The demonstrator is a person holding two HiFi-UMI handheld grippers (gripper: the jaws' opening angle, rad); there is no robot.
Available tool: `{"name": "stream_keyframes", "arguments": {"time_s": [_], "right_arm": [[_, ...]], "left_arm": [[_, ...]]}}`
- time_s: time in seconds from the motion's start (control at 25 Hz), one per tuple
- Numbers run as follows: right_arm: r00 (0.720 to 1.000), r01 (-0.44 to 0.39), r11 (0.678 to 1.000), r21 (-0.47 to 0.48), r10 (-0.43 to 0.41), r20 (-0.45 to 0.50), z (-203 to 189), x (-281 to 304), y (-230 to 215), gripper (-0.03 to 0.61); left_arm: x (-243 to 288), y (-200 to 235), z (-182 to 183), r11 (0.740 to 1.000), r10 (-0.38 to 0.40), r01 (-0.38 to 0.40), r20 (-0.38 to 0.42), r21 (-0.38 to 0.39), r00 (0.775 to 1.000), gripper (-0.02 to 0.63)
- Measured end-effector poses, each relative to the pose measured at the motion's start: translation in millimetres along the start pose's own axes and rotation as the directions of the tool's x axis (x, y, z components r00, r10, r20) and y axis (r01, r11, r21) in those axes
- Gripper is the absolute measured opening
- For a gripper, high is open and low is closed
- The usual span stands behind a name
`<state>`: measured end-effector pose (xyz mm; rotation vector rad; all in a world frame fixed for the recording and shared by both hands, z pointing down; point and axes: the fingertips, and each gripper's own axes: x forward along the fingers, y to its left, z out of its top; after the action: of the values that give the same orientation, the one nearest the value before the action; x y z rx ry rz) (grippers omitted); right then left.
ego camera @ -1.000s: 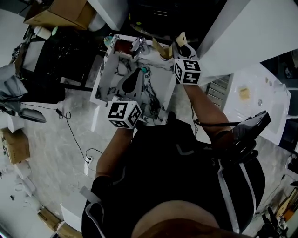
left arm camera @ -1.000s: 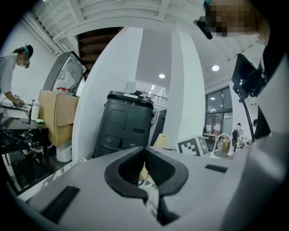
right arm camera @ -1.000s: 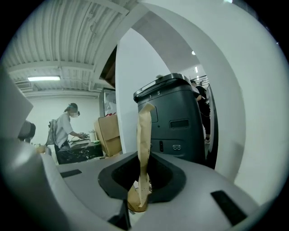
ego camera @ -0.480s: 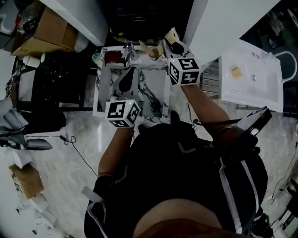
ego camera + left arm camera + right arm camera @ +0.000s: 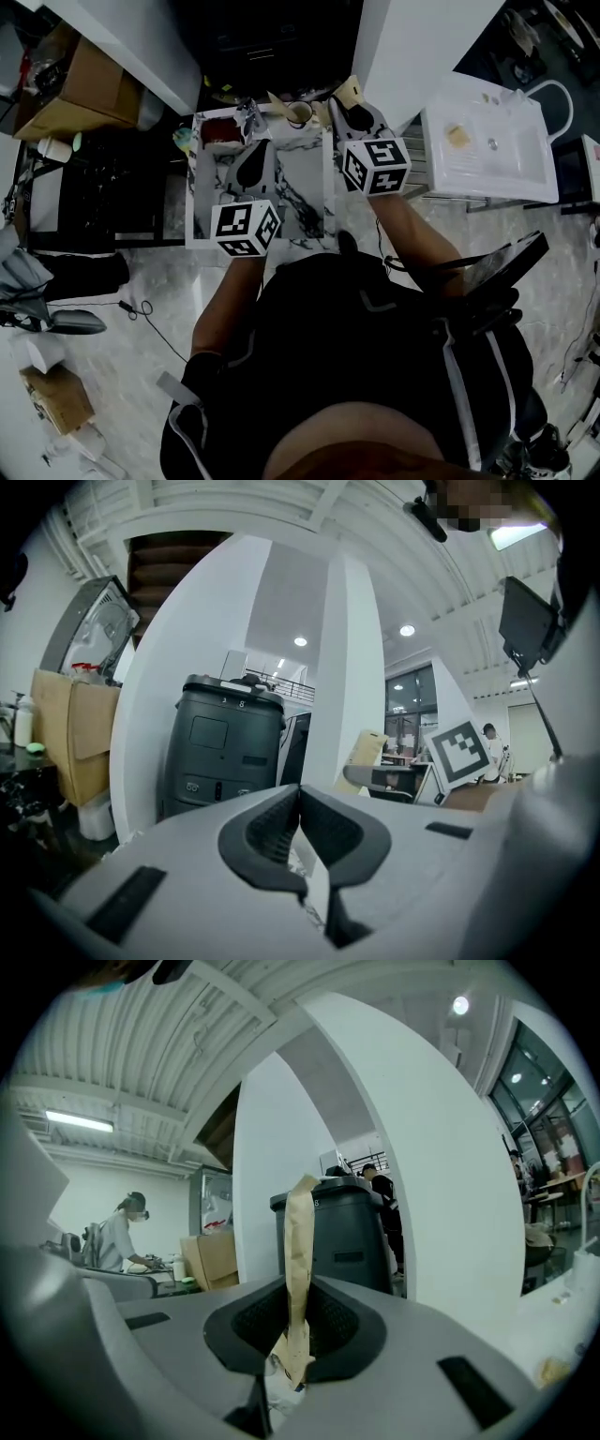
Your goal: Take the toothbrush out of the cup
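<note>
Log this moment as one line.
left gripper: shut, empty | right gripper: shut on toothbrush | cup: on table, apart

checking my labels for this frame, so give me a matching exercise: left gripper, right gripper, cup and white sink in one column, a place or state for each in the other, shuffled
Things:
1. left gripper
2. right gripper
3. cup
4. white sink

Places or states:
A. at the far end of the marble table
B. jaws shut, nothing between them
C. off to the right of the table
D. jaws shut on the toothbrush, tan-wrapped and upright

Pairs: 1-B; 2-D; 3-A; 4-C
</note>
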<state>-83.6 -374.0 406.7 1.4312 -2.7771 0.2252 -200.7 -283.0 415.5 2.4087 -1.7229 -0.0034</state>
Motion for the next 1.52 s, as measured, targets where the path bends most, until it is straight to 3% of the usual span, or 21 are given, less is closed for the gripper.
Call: {"name": "stream_keyframes", "arguments": {"time_s": [0.36,0.8,1.04,1.28,1.52], "right_arm": [[1.0,0.03,1.0,0.0,-0.03,0.005,2,-22,1,0.052],[0.999,0.034,0.999,0.001,-0.034,0.009,4,-24,-8,0.052],[0.999,0.037,0.999,0.01,-0.037,-0.004,-2,-26,-23,0.052],[0.999,0.034,0.999,0.022,-0.033,-0.027,-14,-23,-35,0.052],[0.999,0.019,1.0,0.018,-0.018,-0.048,-25,-21,-46,0.052]], "left_arm": [[3,-2,-2,0.999,-0.026,0.027,0.007,-0.021,1.0,0.009],[40,17,-26,0.997,-0.004,0.003,-0.016,-0.073,1.0,0.014],[67,32,-50,0.995,0.032,-0.039,-0.069,-0.093,0.997,0.143],[96,52,-73,0.981,0.092,-0.11,-0.114,-0.157,0.989,0.149],[124,67,-98,0.978,0.138,-0.16,-0.157,-0.135,0.978,0.16]]}}
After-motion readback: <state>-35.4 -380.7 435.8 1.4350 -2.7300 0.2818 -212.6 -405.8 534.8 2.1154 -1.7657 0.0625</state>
